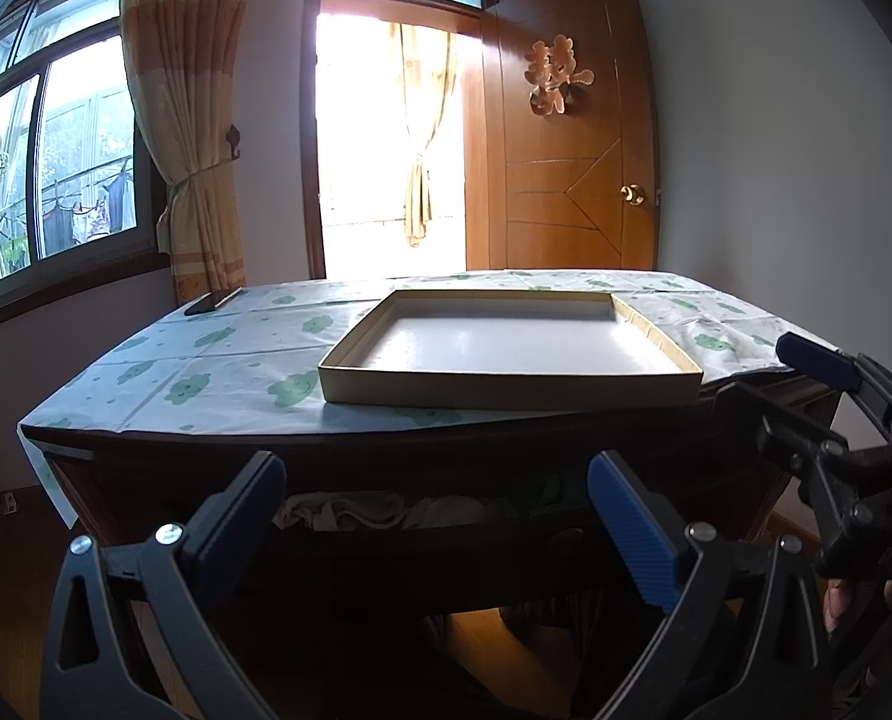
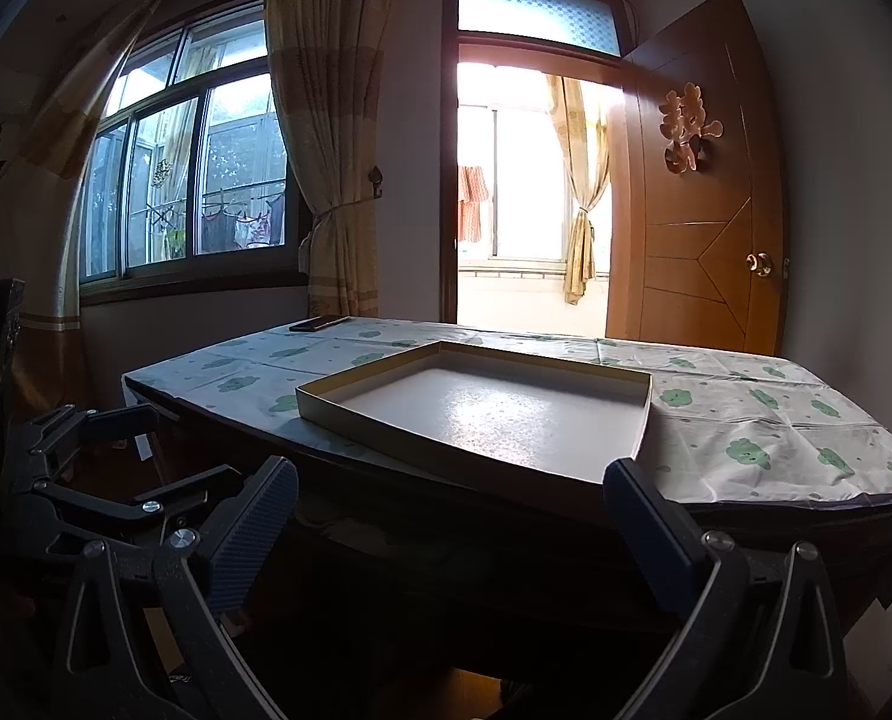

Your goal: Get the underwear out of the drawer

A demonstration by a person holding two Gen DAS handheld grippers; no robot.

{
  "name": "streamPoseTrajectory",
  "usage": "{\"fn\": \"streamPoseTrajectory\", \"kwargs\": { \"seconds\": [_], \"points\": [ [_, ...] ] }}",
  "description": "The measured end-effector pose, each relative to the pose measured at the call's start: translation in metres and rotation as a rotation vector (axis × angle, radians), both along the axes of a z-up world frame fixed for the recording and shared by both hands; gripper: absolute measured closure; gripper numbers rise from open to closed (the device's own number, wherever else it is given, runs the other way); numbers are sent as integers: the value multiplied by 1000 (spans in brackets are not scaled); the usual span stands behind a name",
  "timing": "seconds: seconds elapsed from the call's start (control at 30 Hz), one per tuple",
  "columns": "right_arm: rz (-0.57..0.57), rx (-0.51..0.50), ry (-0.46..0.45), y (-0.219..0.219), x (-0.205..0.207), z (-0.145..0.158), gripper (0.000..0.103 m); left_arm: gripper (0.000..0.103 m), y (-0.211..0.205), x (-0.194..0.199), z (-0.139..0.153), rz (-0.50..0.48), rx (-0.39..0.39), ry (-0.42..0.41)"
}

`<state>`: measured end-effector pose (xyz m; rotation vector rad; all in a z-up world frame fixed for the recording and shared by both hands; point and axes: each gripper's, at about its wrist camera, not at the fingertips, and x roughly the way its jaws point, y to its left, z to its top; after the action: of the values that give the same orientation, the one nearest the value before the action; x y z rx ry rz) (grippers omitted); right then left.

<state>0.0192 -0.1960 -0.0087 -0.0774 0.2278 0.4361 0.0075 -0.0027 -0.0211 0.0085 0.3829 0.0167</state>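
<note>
Under the table's front edge a dark drawer stands pulled out, with pale folded underwear showing in the shadow. My left gripper is open just in front of that drawer, nothing between its blue-padded fingers. My right gripper is also open and holds nothing, level with the table's front edge; the drawer is a dim slot beneath it. In the left wrist view the right gripper shows at the right edge. The left gripper appears at the lower left of the right wrist view.
A shallow beige cardboard tray with a white floor lies on the cloud-print tablecloth. A dark phone rests at the far left corner. Behind stand a curtained window, a bright doorway and an open wooden door.
</note>
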Motion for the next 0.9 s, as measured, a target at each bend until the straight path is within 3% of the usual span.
{"fn": "streamPoseTrajectory", "kwargs": {
  "seconds": [0.27, 0.5, 0.9],
  "points": [
    [37, 28, 37, -2, 20, -9, 0, 0, 7, 14, -10, 28, -4, 31],
    [44, -50, -70, 8, 33, -18, 0, 0, 6, 25, -17, 32, 0, 52],
    [31, -100, -116, 21, 92, -32, 1, 0, -4, 35, -17, 6, 30, 52]
  ]
}}
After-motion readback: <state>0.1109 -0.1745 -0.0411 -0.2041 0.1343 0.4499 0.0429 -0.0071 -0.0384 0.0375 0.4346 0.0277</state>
